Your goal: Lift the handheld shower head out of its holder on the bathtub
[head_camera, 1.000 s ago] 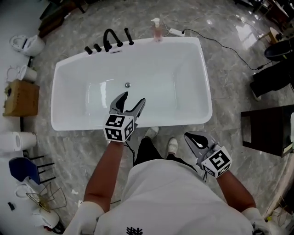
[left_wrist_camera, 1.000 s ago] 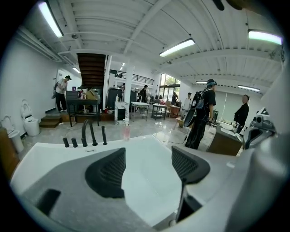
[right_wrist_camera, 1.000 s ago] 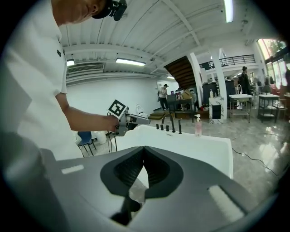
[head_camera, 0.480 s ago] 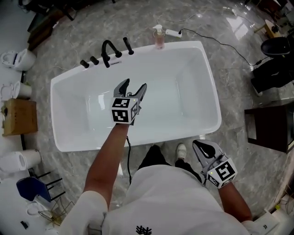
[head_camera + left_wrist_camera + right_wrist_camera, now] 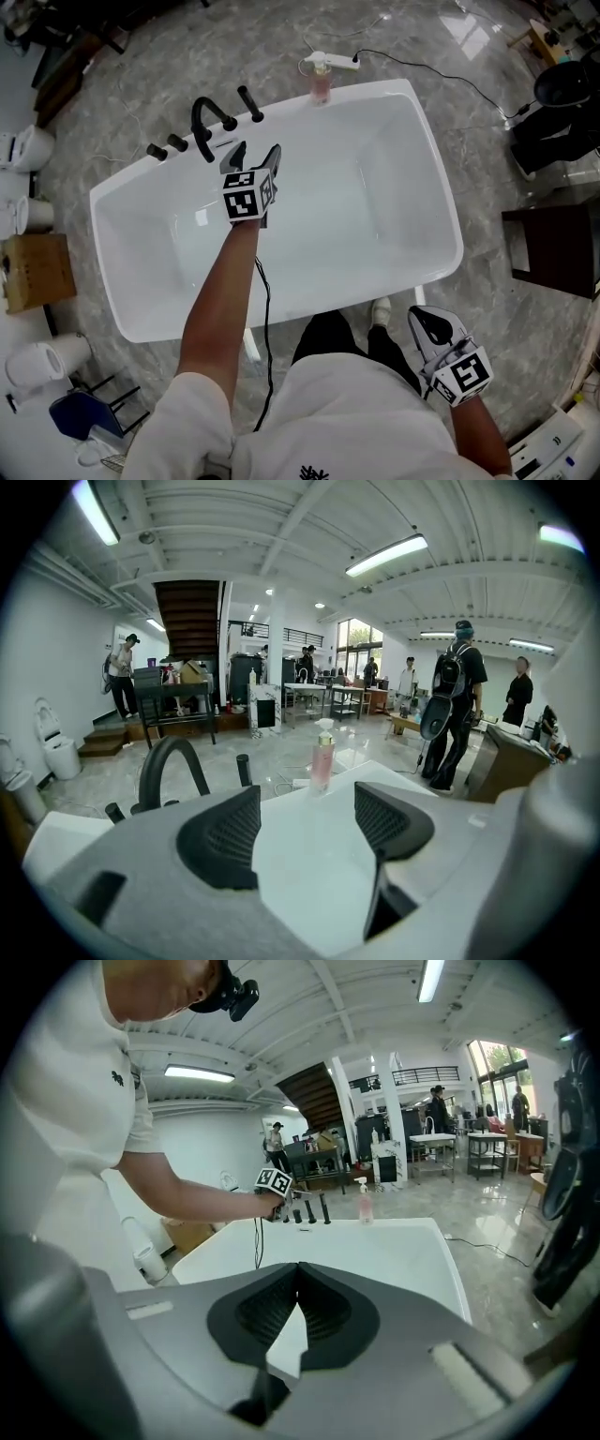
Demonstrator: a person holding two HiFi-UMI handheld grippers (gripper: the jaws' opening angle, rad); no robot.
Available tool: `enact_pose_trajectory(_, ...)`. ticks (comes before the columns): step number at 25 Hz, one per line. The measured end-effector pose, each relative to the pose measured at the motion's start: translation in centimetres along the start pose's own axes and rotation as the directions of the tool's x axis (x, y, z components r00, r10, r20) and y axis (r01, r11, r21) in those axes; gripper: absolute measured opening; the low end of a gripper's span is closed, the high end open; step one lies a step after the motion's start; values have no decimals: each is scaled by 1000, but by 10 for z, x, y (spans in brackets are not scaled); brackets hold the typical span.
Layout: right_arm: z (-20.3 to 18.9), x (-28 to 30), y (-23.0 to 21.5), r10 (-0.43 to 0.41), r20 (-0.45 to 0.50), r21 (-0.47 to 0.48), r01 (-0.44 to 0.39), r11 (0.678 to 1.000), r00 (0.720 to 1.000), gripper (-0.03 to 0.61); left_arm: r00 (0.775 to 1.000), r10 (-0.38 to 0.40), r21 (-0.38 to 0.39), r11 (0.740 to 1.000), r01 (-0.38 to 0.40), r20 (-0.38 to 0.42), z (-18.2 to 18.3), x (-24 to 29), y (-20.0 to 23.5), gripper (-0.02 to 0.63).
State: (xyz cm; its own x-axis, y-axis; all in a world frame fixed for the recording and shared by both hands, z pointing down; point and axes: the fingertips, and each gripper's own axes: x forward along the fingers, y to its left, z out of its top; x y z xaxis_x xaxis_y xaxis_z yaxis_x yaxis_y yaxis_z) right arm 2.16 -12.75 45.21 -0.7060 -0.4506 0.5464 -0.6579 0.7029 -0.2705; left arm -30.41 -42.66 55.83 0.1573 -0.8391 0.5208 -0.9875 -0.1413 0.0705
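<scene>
Two grippers in play, only the left one near the work. The left gripper [image 5: 255,157] is held out over the far left part of the white bathtub [image 5: 286,105], just short of the black fittings on its far rim. Its own view shows the jaws spread wide with nothing between them, only bare tub surface and the rim beyond. The fittings in a row, left to right: two small knobs [image 5: 166,146], the arched spout [image 5: 208,122], then a slim upright black stick that I take for the handheld shower head [image 5: 250,103], standing in its holder on the rim. In the left gripper view that stick sits just left of the gap between the jaws, not within it, and the pink pump bottle [image 5: 322,81] at the far rim lines up with the gap instead. The right gripper [image 5: 433,330] hangs low by the person's right side, near edge of the scene, well apart from the tub fittings; its jaws are brought together at the tips, holding nothing. Progress, as I judge it: approach mostly made, no contact, no grasp, shower head not yet lifted. Left to do: shift the left gripper a little leftward and farther so the stick stands between the jaws, close on it, then draw it straight up out of the holder.
</scene>
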Motion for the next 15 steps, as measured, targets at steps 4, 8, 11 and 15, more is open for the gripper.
enact_pose_trajectory(4,-4,9,-4,-24,-28,18,25,1000,999,14,999,35,7,999,-35,-8,0,43,28,316)
enact_pose_trajectory(8,-13,22,-8,-35,-51,38,37,999,998,14,997,72,1,997,-72,-29,-7,82,56,314)
enact_pose_trajectory(11,-20,28,-11,-38,-70,58,42,997,997,14,995,88,20,996,-88,-48,-10,107,72,314)
enact_pose_trajectory(15,-32,35,-16,-38,-104,77,46,996,994,14,992,102,26,995,-101,-73,-21,136,91,316)
